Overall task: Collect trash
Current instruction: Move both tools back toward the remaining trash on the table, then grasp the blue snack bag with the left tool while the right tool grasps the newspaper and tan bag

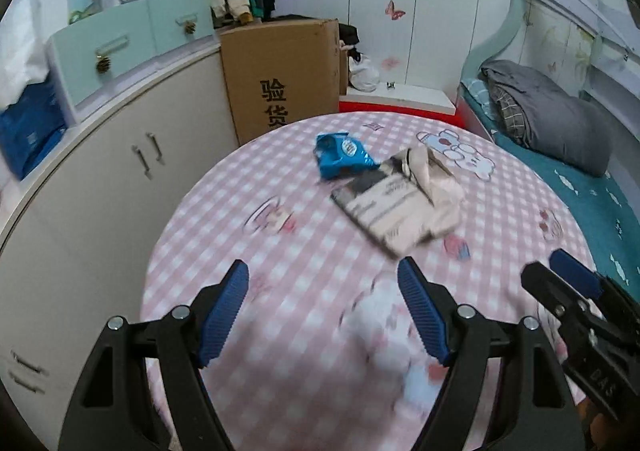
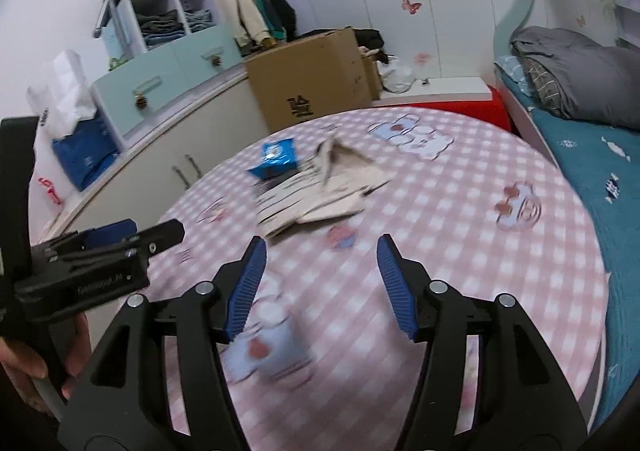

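Left wrist view: I see my left gripper (image 1: pixel 323 273) over the near part of the round table (image 1: pixel 240 331) with the pink checked cloth, jaws spread wide, nothing between them.
Right wrist view: my right gripper (image 2: pixel 322 255) is likewise spread and empty, hanging over the near half of the table.
Trash, blue: a crumpled blue wrapper (image 1: pixel 342 154) lies on the far side of the table, left of centre.
Trash, pale: a flattened beige carton (image 1: pixel 404 199) lies just right of the wrapper, touching or overlapping its near edge (blur keeps me from saying which).
Progress: I judge nothing collected yet; both pieces are on the cloth and neither tool touches them.
Left to do: pick up both pieces and carry them off; I see no bin or trash bag in either view, so I cannot say where they should go.
Only the left view shows: the right gripper entering at the near right edge, over the side nearest the bed (image 1: pixel 580 187).
Only the right view shows: the hand (image 2: pixel 24 367) gripping the left tool's handle at the near left.
Both views: the cardboard box (image 1: pixel 280 75) stands beyond the table's far edge.
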A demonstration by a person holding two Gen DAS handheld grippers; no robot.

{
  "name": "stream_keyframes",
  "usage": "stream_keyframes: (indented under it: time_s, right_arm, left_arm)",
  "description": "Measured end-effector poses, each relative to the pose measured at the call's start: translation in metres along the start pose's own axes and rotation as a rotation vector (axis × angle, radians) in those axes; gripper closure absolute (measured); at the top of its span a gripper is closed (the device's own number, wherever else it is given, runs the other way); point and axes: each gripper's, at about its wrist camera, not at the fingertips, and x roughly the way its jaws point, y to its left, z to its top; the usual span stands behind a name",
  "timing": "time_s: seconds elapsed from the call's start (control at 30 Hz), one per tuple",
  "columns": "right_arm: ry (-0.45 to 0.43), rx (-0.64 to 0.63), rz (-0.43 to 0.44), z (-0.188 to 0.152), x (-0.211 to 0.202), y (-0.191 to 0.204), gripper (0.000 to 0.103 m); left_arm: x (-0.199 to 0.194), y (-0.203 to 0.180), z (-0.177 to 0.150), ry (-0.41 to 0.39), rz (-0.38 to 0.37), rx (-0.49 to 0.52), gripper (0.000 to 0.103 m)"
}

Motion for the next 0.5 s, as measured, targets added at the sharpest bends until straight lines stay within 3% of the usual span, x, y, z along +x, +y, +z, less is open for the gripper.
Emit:
stream_keyframes:
  time_s: [0.17, 0.5]
  right_arm:
    - [0.036, -0.013, -0.023, 0.027, 0.037, -0.016, 0.037]
    - [0.134, -0.113, -0.027, 0.066, 0.121, -0.022, 0.025]
  left_arm:
    - [0.052, -0.005, 0.044, 0.039, -0.02, -0.045, 0.028]
    - [0.126, -0.009, 0.098, 0.068, -0.025, -0.101, 0.028]
